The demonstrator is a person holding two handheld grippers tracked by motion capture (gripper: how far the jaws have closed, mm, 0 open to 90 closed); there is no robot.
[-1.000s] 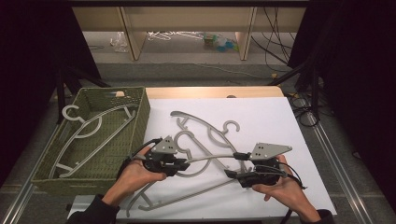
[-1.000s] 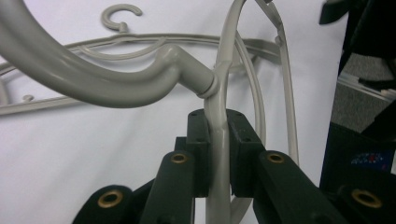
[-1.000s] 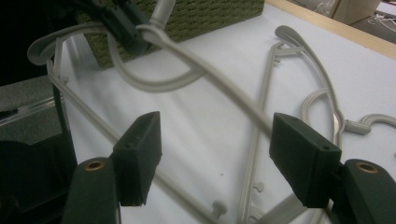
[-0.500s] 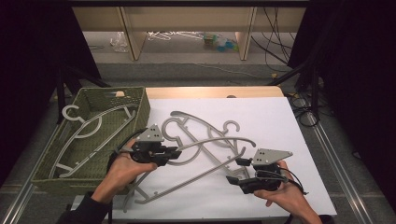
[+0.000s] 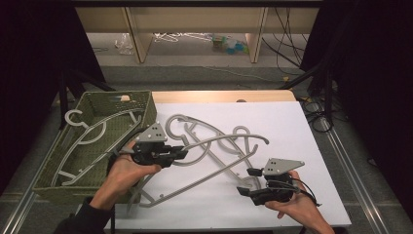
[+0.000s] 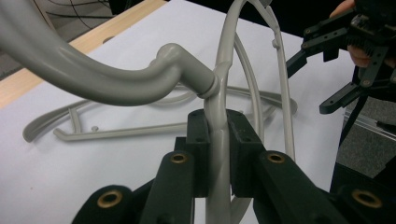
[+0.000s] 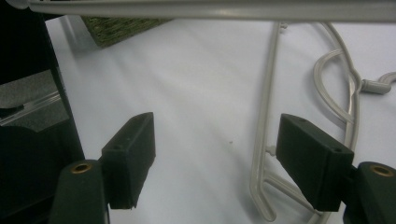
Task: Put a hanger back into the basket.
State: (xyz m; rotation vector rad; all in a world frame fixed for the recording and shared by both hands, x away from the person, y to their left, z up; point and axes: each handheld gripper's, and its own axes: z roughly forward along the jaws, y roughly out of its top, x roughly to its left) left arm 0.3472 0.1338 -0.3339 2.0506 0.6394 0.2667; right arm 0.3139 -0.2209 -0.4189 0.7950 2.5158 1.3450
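My left gripper [image 5: 182, 152] is shut on a grey plastic hanger [image 5: 214, 140], which it holds tilted above the white table beside the basket. In the left gripper view the pads [image 6: 198, 140] pinch the hanger [image 6: 219, 93] just below its hook neck. My right gripper [image 5: 247, 181] stands open near the table's front edge, right of the hanger's lower bar, with nothing between its fingers. In the right gripper view its gripper [image 7: 219, 154] frames bare table, and the held hanger's bar [image 7: 210, 9] crosses the top. The right gripper [image 6: 345, 56] also appears at the upper right of the left gripper view.
A green woven basket [image 5: 146, 105] at the table's left holds another grey hanger [image 5: 92, 134]. More grey hangers [image 5: 195, 129] lie tangled mid-table, one [image 7: 266, 140] by my right jaw. The white sheet [image 5: 292, 126] is bare at the right. Shelving stands beyond the table.
My left gripper has moved left and slightly away from me, carrying the hanger toward the basket. The right gripper has drawn back slightly toward the front edge, apart from the hanger.
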